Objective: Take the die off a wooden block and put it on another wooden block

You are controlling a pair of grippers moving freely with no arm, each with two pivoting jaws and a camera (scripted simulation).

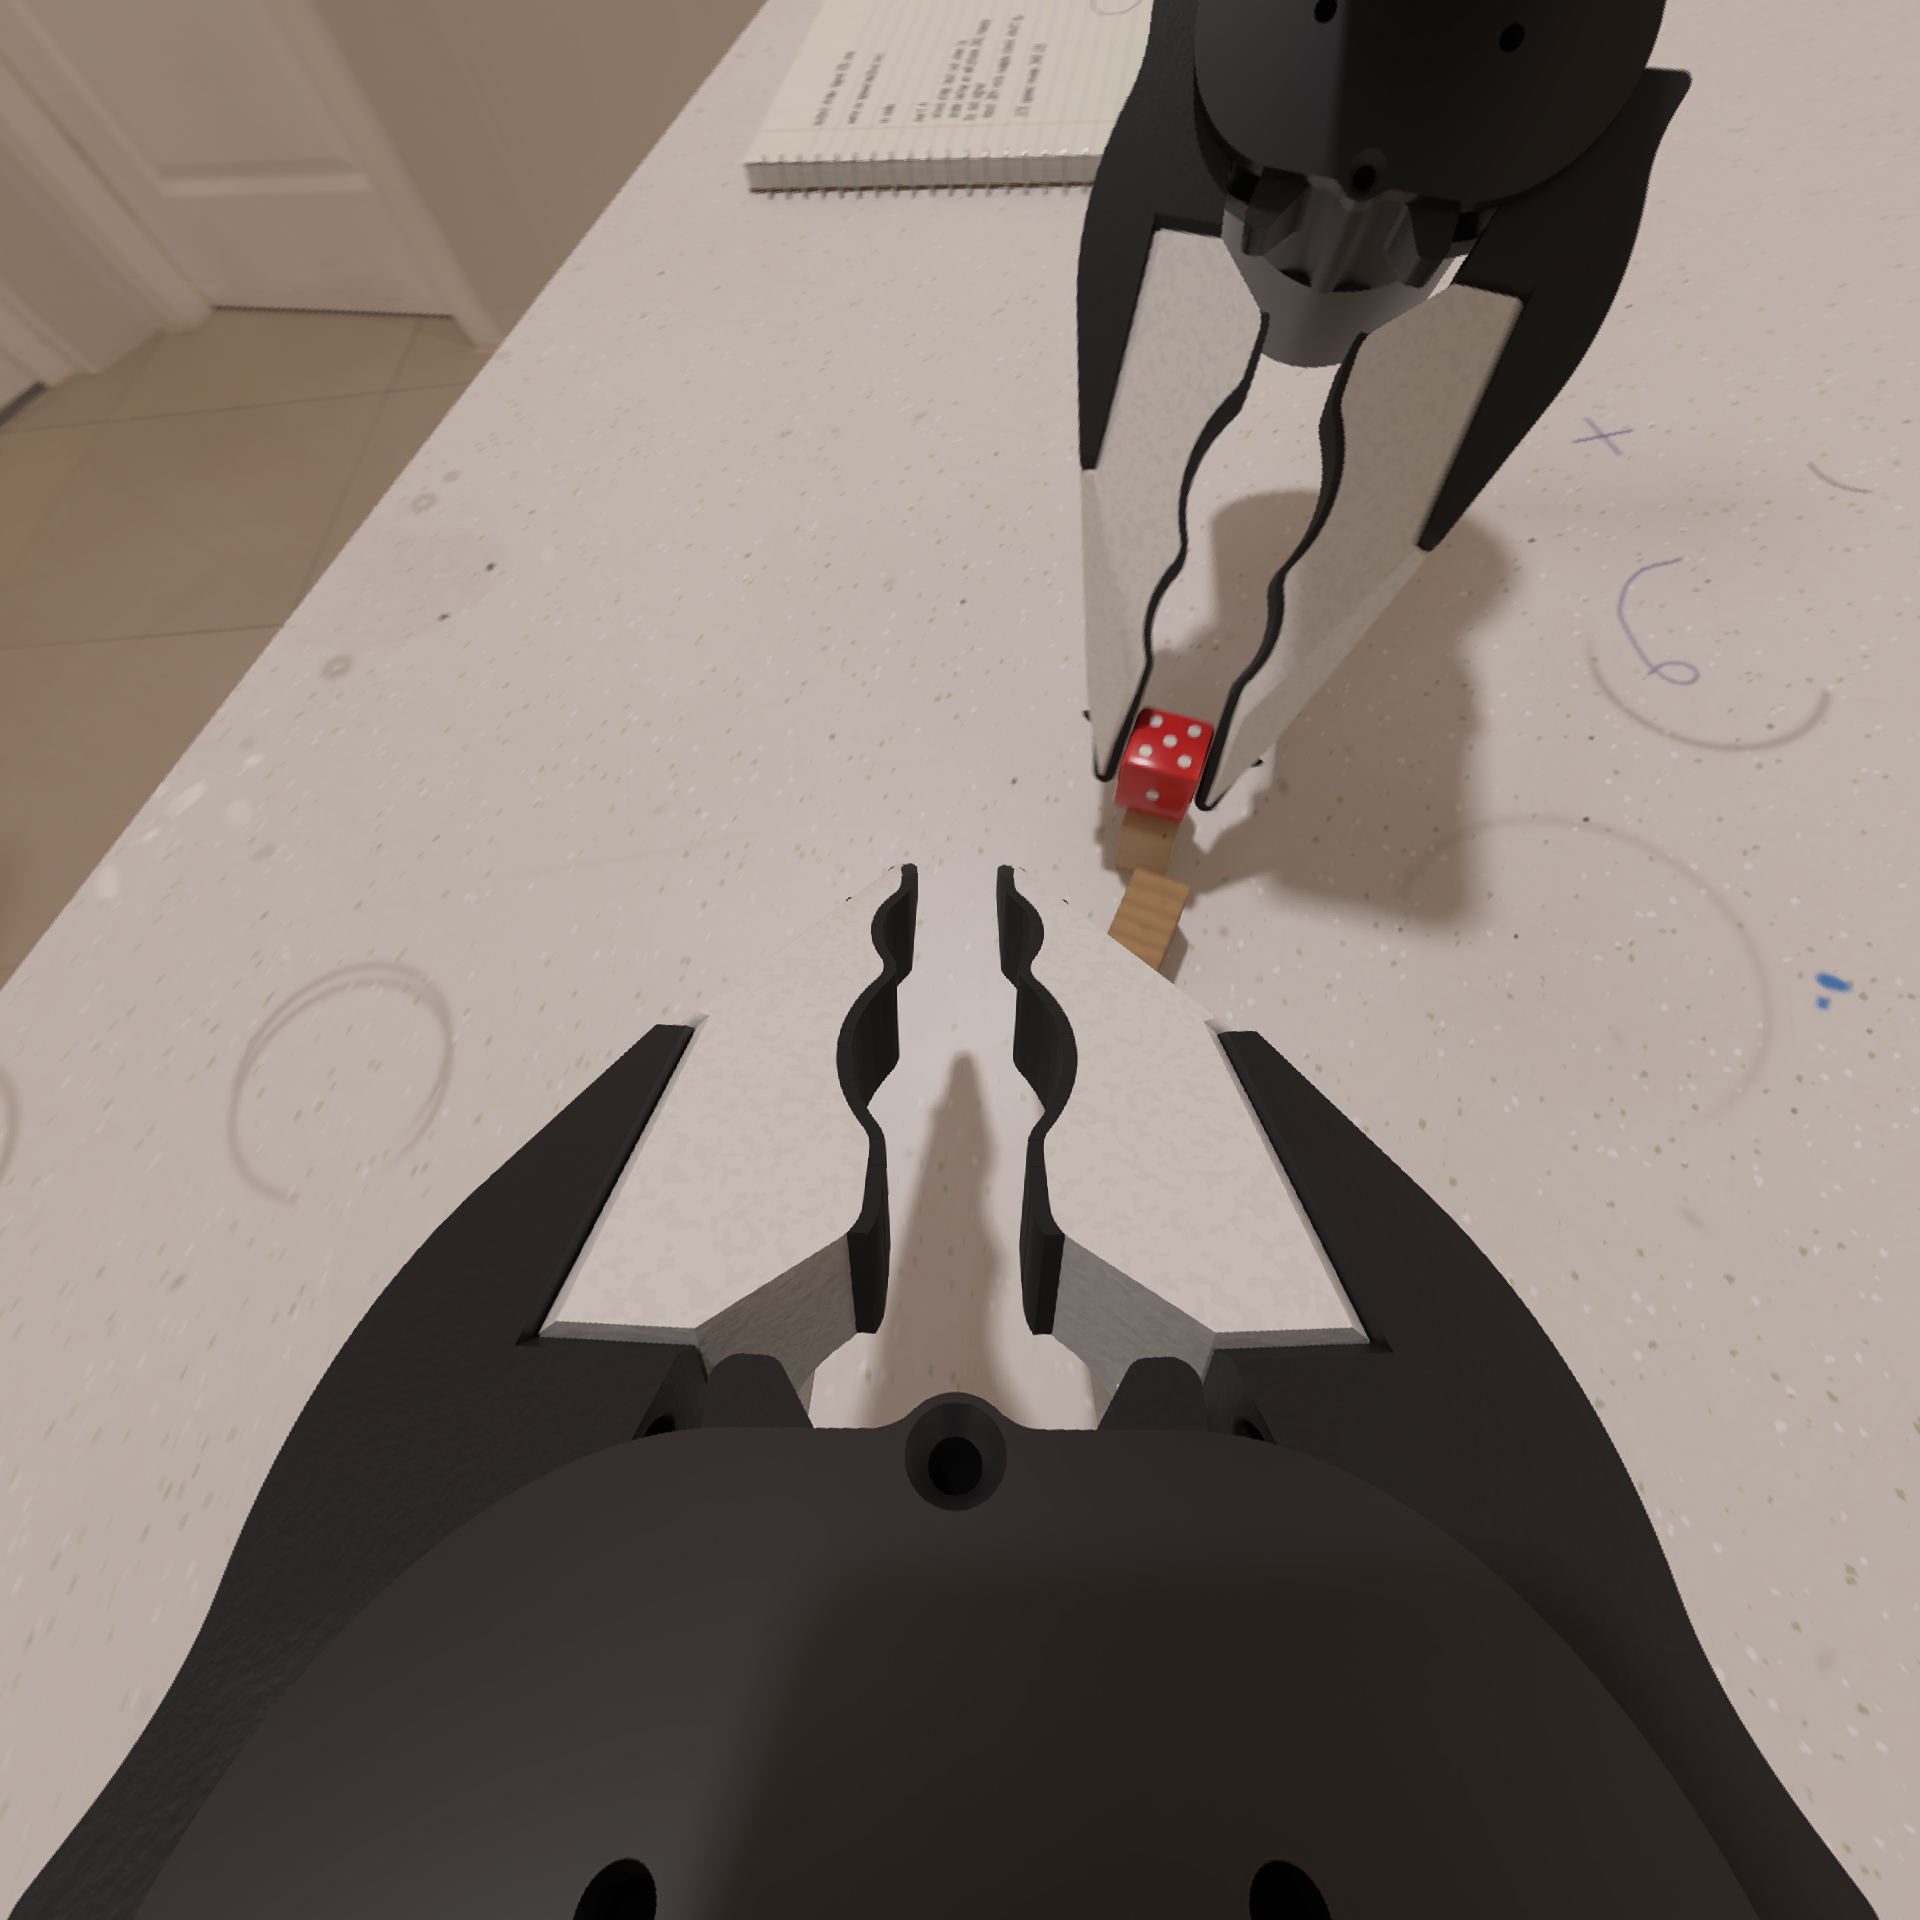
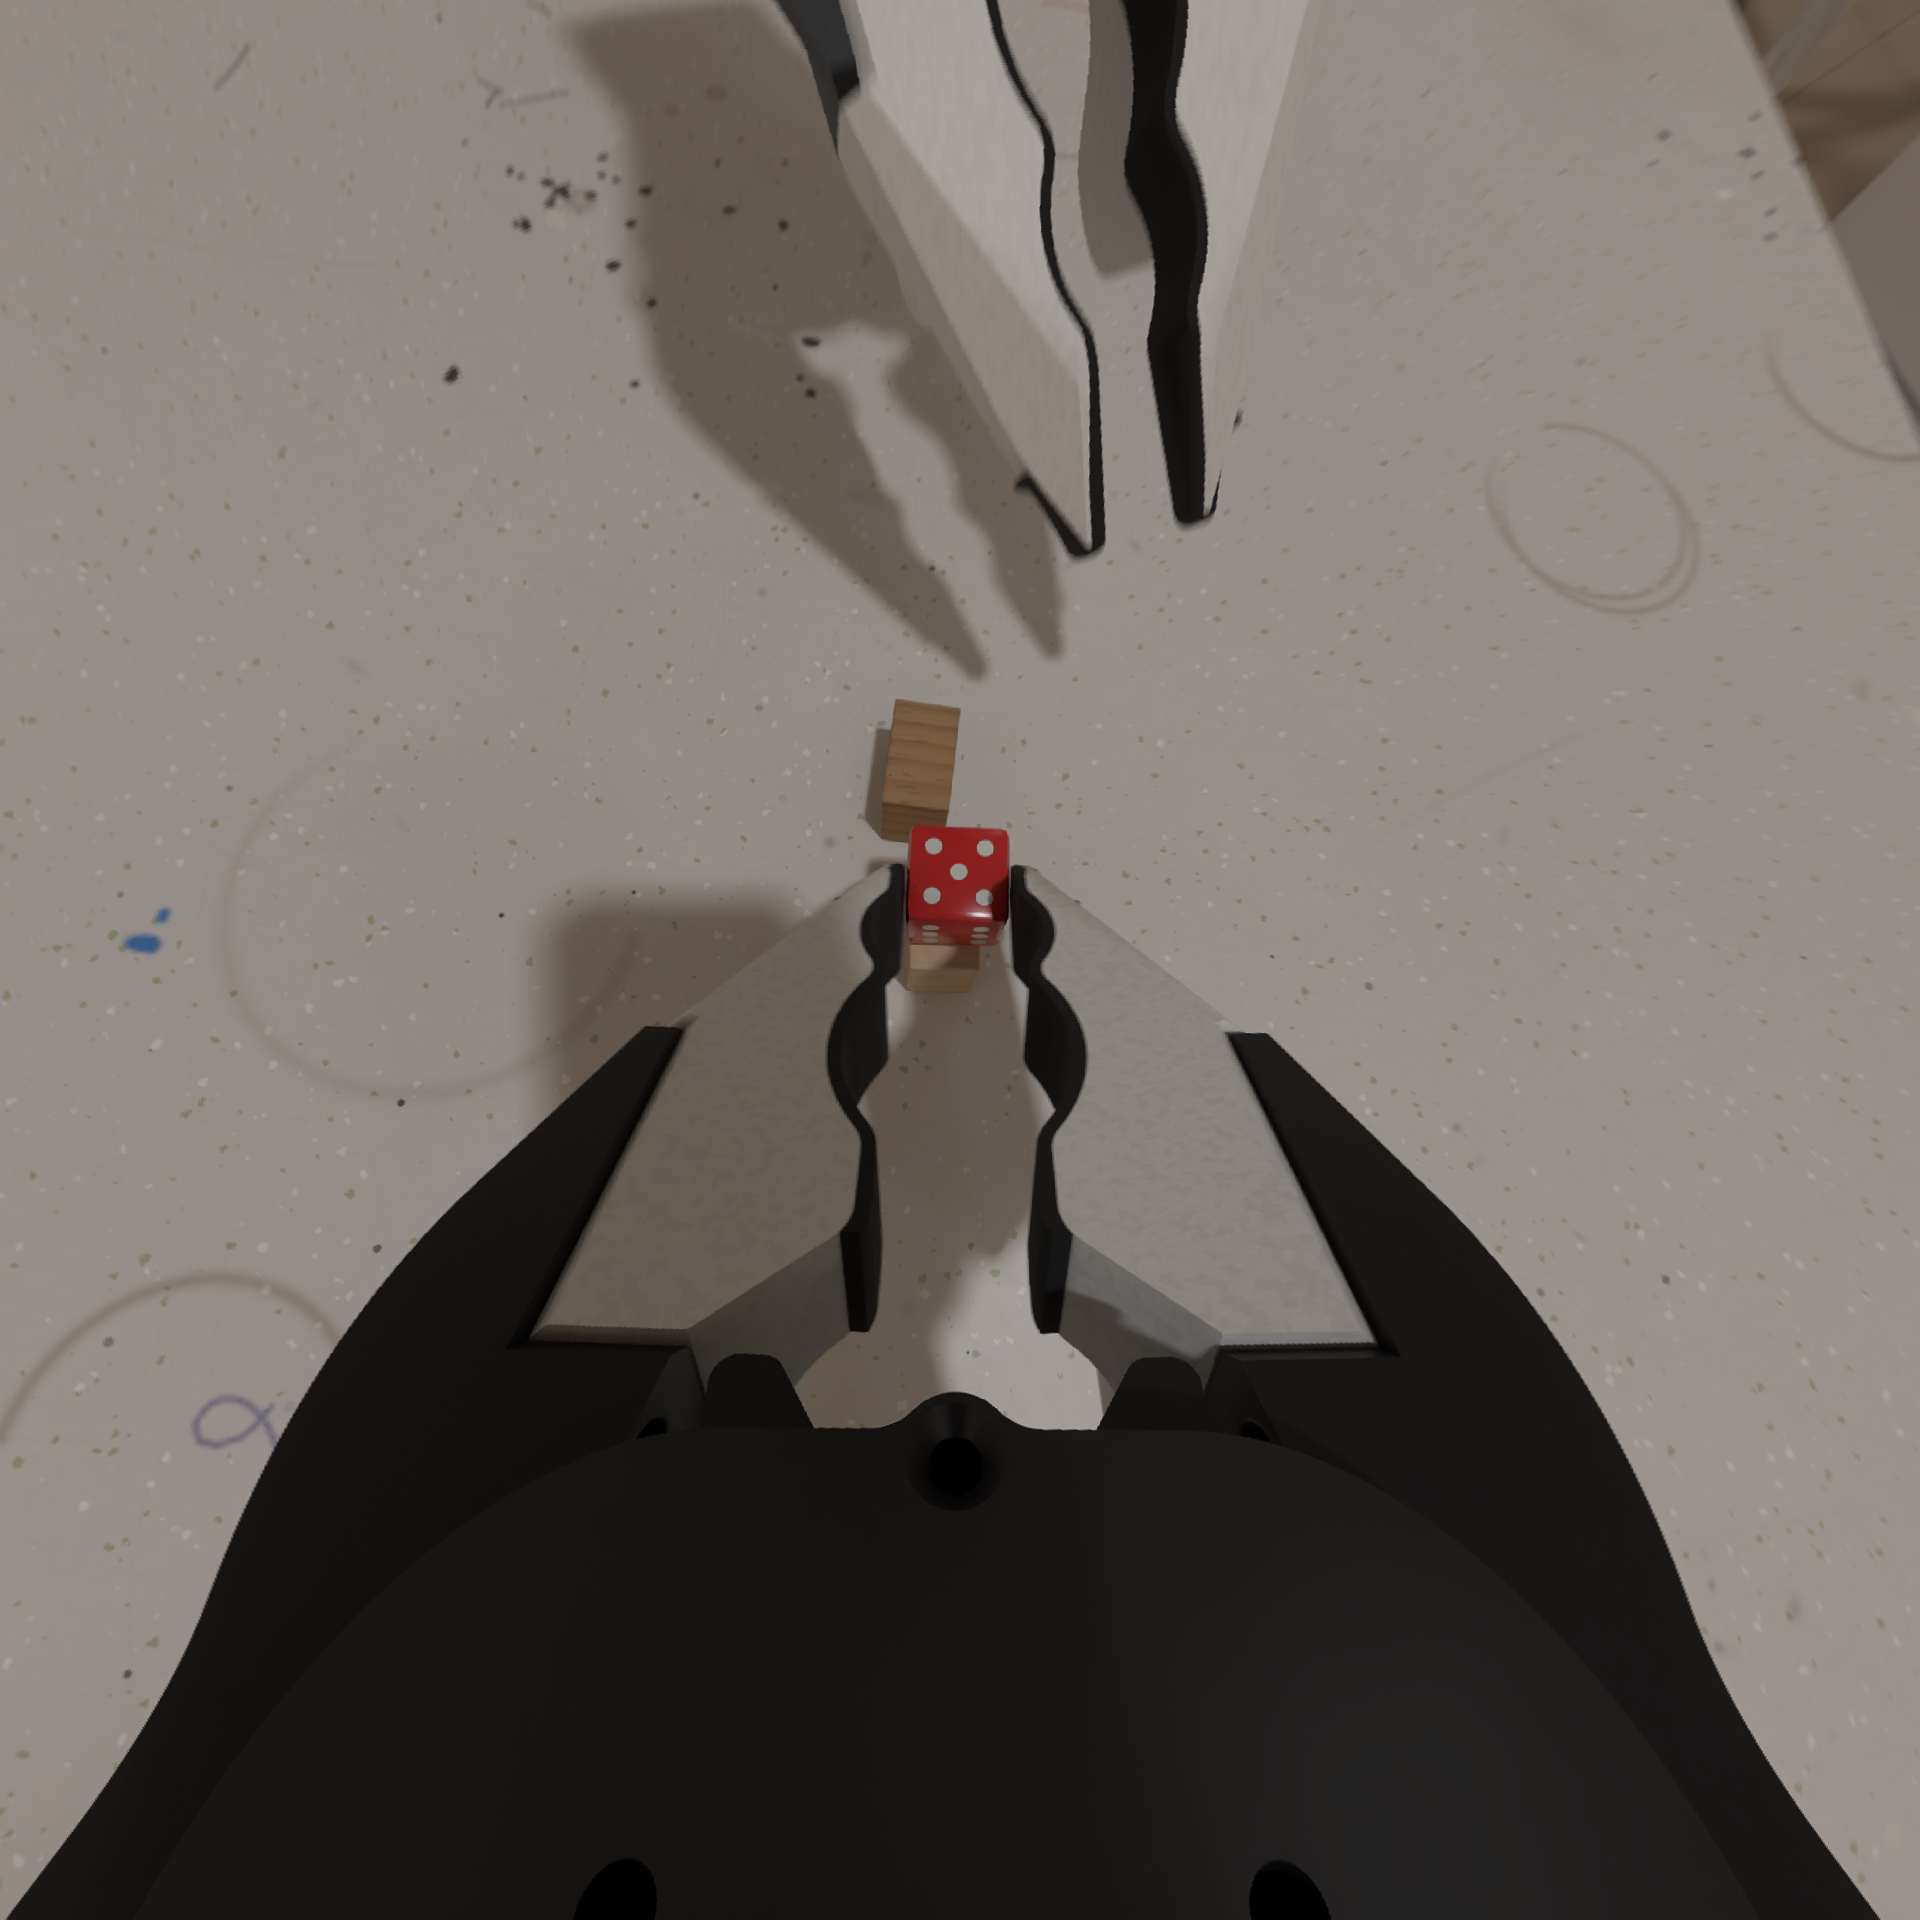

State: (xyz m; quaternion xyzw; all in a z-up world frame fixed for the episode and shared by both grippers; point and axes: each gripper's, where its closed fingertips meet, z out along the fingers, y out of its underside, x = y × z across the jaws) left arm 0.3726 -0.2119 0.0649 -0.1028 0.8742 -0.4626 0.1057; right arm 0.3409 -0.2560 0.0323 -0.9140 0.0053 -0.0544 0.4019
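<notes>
A red die [image 2: 958, 881] with white pips sits between the fingertips of my right gripper [image 2: 956, 885], which is shut on it. Right under the die is a small wooden block [image 2: 940, 968]; I cannot tell whether the die touches it. A second wooden block [image 2: 920, 769] stands just beyond on the table. In the left wrist view the right gripper [image 1: 1158, 774] holds the die [image 1: 1166, 758] over the first block [image 1: 1143, 844], and the second block [image 1: 1148, 920] lies close to the right fingertip of my left gripper [image 1: 956, 883]. The left gripper is empty, its jaws a narrow gap apart.
A spiral notebook [image 1: 925, 104] lies at the far end of the speckled white table [image 1: 623, 623]. The table's left edge drops to a tiled floor [image 1: 208, 436]. Ring stains and pen marks dot the surface. The left gripper [image 2: 1138, 525] hangs just beyond the blocks.
</notes>
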